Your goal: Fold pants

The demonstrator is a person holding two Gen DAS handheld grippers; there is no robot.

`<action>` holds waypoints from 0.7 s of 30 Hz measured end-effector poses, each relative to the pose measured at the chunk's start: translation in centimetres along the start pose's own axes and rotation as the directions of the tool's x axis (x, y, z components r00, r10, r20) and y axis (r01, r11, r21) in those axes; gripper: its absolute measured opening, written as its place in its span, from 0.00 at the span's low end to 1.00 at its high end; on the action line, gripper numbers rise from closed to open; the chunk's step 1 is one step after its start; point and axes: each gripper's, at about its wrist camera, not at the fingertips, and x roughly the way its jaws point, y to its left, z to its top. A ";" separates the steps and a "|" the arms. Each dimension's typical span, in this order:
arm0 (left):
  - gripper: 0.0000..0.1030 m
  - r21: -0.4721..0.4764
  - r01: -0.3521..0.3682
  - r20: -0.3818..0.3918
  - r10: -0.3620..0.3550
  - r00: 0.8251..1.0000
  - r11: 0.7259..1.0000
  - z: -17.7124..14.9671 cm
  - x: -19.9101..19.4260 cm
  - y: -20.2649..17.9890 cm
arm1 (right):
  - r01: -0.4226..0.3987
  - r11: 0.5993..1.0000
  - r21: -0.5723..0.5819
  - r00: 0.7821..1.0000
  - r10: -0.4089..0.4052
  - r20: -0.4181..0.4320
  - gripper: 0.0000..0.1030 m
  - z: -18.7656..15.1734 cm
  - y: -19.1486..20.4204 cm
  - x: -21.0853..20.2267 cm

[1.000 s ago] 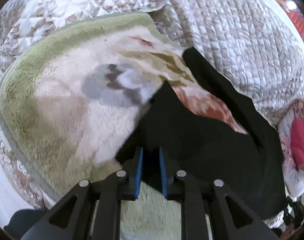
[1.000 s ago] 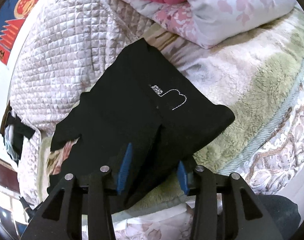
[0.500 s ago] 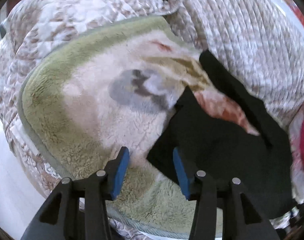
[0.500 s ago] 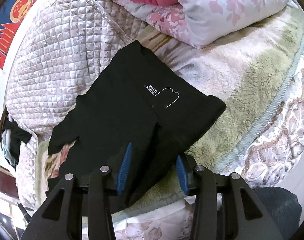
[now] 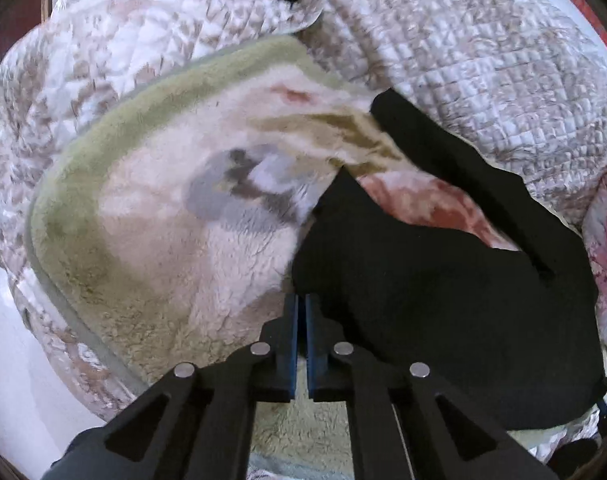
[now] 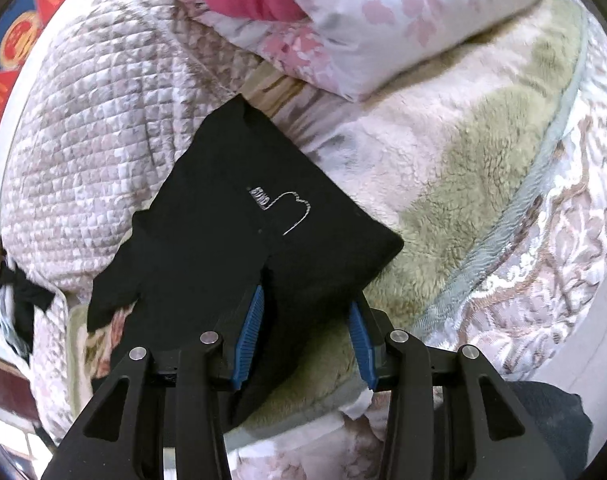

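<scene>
Near the bed's front edge | black pants [image 6: 239, 240] lie on fleece blanket [image 5: 151, 264] | left gripper [image 5: 302, 312] fingers just snapped together, apparently empty (re-bite hem deeper) | right gripper [image 6: 305, 320] fingers spread astride waist corner.

You have a bed spread with a quilted cover [image 6: 83, 128] and a fleece blanket [image 5: 151, 240], a floral pillow [image 6: 383, 20] at 12 o'clock, and a red-and-blue wall hanging [image 6: 11, 40] at 10 o'clock.
</scene>
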 end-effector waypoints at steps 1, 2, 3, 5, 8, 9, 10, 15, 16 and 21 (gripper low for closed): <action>0.04 -0.005 -0.003 0.013 0.003 1.000 1.000 -0.1 -0.5 0.2 | -0.003 1.000 0.010 1.000 0.003 0.000 0.41 0.1 -0.2 0.1; 0.04 -0.015 -0.008 0.021 0.008 1.000 1.000 -0.1 -0.9 0.6 | -0.003 1.000 0.019 1.000 0.003 0.001 0.41 0.2 -0.5 0.2; 0.04 -0.026 -0.012 0.024 0.012 1.000 1.000 -0.1 -1.1 1.0 | -0.003 1.000 0.027 1.000 0.003 0.002 0.41 0.3 -0.7 0.3; 0.04 -0.050 -0.004 0.013 0.005 1.000 0.999 0.0 -1.1 1.9 | -0.008 0.999 0.045 1.000 0.008 -0.006 0.41 0.5 -1.0 0.5; 0.04 -0.040 -0.013 -0.006 0.013 1.000 0.999 -0.4 -0.8 1.8 | -0.015 0.999 0.046 1.000 0.015 -0.008 0.39 0.8 -1.0 0.8; 0.04 -0.036 -0.017 -0.007 0.017 1.000 0.999 -0.4 -0.8 1.6 | -0.026 0.999 0.041 1.000 0.026 -0.003 0.23 0.9 -0.9 0.8; 0.04 -0.037 -0.012 -0.005 0.012 1.000 0.999 -0.4 -0.9 1.5 | -0.040 0.998 0.040 0.999 0.040 -0.004 0.16 0.9 -0.9 0.8; 0.04 -0.045 -0.004 0.004 0.005 1.000 0.999 -0.3 -1.7 1.8 | -0.065 0.998 0.023 0.997 0.064 0.036 0.12 0.8 -0.4 -1.1; 0.04 -0.049 0.000 0.004 0.000 1.000 0.999 -0.5 -2.0 2.0 | -0.053 0.998 0.023 0.998 0.052 0.028 0.12 0.8 -0.6 -1.1; 0.04 -0.023 -0.028 -0.066 0.027 0.997 0.999 -1.5 -0.5 2.0 | 0.005 0.998 0.057 0.999 -0.003 -0.035 0.24 0.6 -1.4 0.3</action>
